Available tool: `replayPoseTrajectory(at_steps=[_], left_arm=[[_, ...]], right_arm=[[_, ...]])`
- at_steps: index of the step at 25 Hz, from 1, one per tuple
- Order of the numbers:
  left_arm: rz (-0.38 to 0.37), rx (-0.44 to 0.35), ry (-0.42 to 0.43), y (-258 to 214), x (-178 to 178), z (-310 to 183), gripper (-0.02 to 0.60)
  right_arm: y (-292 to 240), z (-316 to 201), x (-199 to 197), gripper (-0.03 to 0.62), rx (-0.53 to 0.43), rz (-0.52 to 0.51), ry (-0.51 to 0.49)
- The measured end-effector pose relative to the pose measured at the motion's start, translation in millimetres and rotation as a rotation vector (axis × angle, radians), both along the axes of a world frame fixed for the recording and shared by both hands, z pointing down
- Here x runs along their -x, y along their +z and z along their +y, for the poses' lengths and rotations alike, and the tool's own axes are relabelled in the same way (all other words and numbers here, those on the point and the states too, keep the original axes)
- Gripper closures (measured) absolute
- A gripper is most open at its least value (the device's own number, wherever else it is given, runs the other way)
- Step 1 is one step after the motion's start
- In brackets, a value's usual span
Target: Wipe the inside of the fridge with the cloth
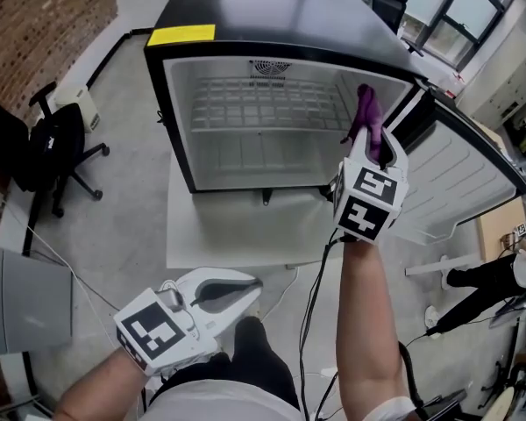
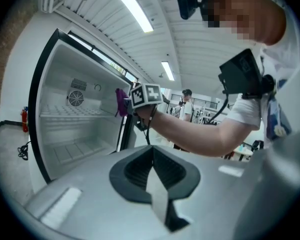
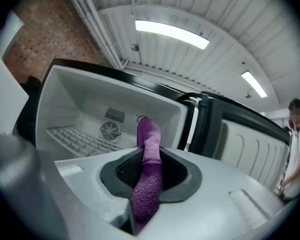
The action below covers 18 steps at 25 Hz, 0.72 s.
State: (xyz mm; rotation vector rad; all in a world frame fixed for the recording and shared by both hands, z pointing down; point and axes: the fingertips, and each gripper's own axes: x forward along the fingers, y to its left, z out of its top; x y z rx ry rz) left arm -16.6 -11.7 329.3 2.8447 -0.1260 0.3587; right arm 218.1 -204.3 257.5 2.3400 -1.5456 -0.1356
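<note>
evidently the wiping was about to start or only just under way. the right gripper (image 1: 373,143) was clamped on the cloth (image 1: 368,112), which ran up between its jaws and stuck out past the tips as a purple tuft. held that way, soft fabric rather than hard plastic would likely meet the liner first. the cloth sat at the mouth of the fridge (image 1: 180,103), high up on the right side, just beside the side wall (image 1: 377,90). whether it touched the wall could not be told from any view.

the door (image 1: 473,174) stood swung wide to the right, which left the whole opening free for the arm. inside, the wire shelf (image 1: 263,103) was bare, and the fan (image 3: 110,130) showed on the back wall. nothing stood in the way of a sweep.

the left gripper (image 1: 223,292) had its jaws together with nothing between them. it hung low and well back from the fridge, close to the person's body. that looked like a spare hand kept out of the working arm's path, since the door needed no holding.

by this reading most of the inside was not yet wiped. the next move would call for pressing the tuft to the wall and dragging it across.
</note>
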Motion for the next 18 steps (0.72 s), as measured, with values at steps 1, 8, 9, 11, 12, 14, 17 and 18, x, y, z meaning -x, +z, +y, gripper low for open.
replayPoseTrajectory(at_steps=[1, 8, 9, 11, 12, 14, 17, 18], left_arm=[[-0.001, 0.002, -0.003, 0, 1, -1, 0.577], [0.001, -0.012, -0.032, 0, 8, -11, 0.577], [0.001, -0.018, -0.033, 0, 9, -13, 0.577], [0.001, -0.032, -0.031, 2, 10, -15, 0.578], [0.0, -0.03, -0.037, 1, 10, -16, 0.577], [-0.003, -0.02, -0.053, 1, 11, -19, 0.577], [-0.003, -0.007, -0.072, 1, 11, -25, 0.577], [-0.003, -0.001, -0.078, 1, 10, -27, 0.577]], right_arm=[[4, -6, 9, 0.522, 0.057, 0.034, -0.039], [42, -70, 19, 0.522, 0.449, 0.166, -0.196], [45, -79, 19, 0.522, 0.489, 0.19, -0.2], [48, -96, 18, 0.52, 0.559, 0.246, -0.207], [50, -104, 18, 0.52, 0.59, 0.27, -0.21], [55, -116, 17, 0.52, 0.64, 0.313, -0.21], [56, -129, 14, 0.52, 0.668, 0.357, -0.195], [56, -132, 12, 0.52, 0.675, 0.362, -0.187]])
